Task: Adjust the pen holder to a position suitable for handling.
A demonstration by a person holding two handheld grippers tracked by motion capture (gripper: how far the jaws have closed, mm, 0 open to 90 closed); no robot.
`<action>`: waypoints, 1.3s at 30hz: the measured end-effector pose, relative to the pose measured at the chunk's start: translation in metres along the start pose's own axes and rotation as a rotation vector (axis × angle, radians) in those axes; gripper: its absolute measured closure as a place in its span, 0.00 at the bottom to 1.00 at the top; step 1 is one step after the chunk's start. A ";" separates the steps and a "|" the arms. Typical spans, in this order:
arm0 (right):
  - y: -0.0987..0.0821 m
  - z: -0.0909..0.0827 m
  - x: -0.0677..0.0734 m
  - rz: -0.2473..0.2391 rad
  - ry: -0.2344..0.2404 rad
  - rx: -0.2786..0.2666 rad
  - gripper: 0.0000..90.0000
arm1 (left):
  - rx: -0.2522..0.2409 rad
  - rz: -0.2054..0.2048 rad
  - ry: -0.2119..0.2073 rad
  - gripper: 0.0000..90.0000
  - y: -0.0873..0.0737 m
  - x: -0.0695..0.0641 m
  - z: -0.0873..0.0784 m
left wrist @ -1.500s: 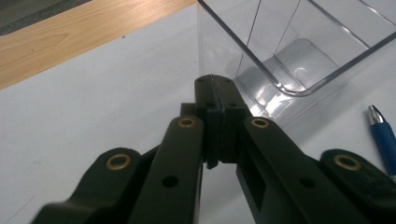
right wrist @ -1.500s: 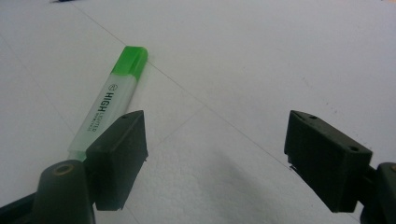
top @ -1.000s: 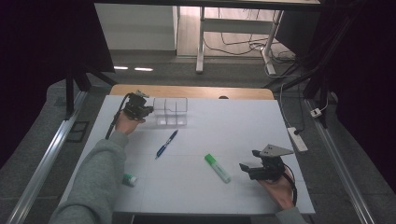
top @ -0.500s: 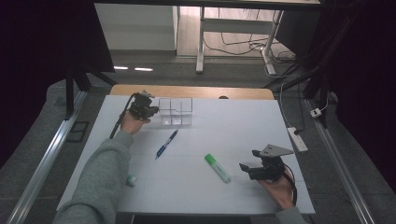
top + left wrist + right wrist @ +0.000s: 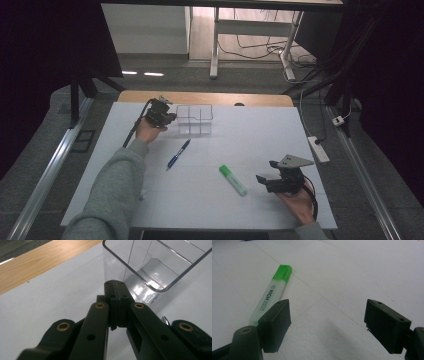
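A clear plastic box with dividers point(image 5: 195, 120) point(image 5: 150, 267) stands near the far edge of the white table point(image 5: 250, 135). My left gripper point(image 5: 169, 118) point(image 5: 115, 286) is shut with nothing between its jaws, and its tips are just short of the box's left wall. A blue pen point(image 5: 178, 154) lies mid-table. A green highlighter point(image 5: 233, 180) point(image 5: 270, 296) lies at the front right. My right gripper point(image 5: 263, 180) point(image 5: 327, 320) is open and low over the table, just right of the highlighter, whose end is beside one jaw.
A strip of bare wood point(image 5: 210, 97) runs behind the white surface. A white power strip point(image 5: 318, 149) lies off the table's right edge. A small pale object point(image 5: 142, 193) sits beside the left sleeve. Metal rails line the floor on both sides.
My left gripper has moved right, closer to the clear box. The right gripper, pen and highlighter have stayed put.
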State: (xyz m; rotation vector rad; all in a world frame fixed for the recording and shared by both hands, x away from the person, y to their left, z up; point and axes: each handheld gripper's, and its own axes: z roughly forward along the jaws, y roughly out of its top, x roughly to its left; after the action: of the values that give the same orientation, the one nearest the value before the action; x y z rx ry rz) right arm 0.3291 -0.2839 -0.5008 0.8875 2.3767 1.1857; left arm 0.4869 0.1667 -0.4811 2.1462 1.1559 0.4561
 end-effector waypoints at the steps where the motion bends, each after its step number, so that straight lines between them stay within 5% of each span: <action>1: 0.000 0.000 0.000 0.000 0.000 0.000 0.23 | 0.000 0.003 0.000 0.98 0.001 -0.001 0.001; 39: -0.001 0.000 -0.001 0.001 0.003 0.009 0.23 | 0.022 0.008 -0.014 0.98 0.023 -0.023 0.021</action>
State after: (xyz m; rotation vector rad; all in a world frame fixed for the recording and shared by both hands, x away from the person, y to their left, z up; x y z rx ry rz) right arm 0.3298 -0.2847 -0.5017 0.8902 2.3859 1.1784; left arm 0.5004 0.1309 -0.4809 2.1702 1.1496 0.4338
